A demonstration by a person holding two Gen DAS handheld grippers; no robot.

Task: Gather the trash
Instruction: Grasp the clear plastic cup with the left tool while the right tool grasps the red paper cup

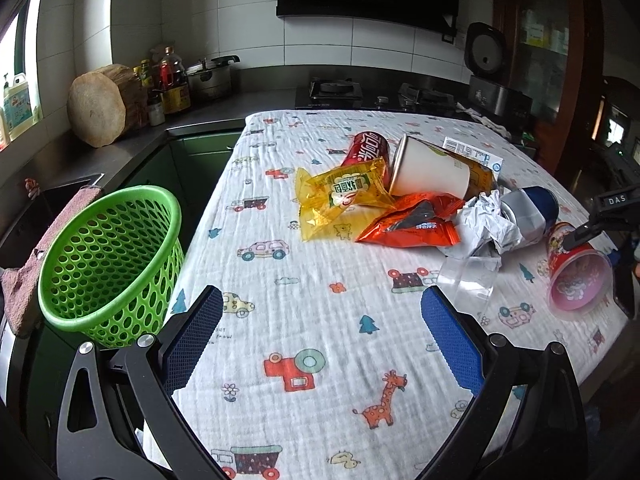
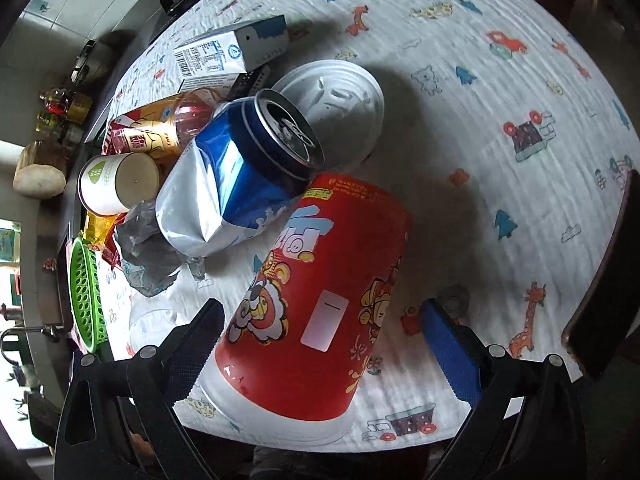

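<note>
A trash pile lies on the patterned tablecloth [image 1: 312,304]: a red soda can [image 1: 366,148], a white paper cup [image 1: 430,170], a yellow wrapper [image 1: 344,194], an orange wrapper [image 1: 408,222], crumpled paper [image 1: 486,224], a crushed blue can [image 2: 244,172] and a red cartoon cup [image 2: 316,300], which also shows at the right in the left wrist view [image 1: 576,276]. A green mesh basket [image 1: 112,260] stands at the table's left edge. My left gripper [image 1: 320,344] is open and empty above the cloth. My right gripper [image 2: 320,344] is open, its jaws on either side of the red cup.
A milk carton [image 2: 234,50] and a white plastic lid [image 2: 336,98] lie behind the blue can. A clear plastic cup [image 1: 468,276] lies near the paper. A counter with a wooden block [image 1: 104,108], bottles, a pot and a stove [image 1: 336,92] runs behind the table.
</note>
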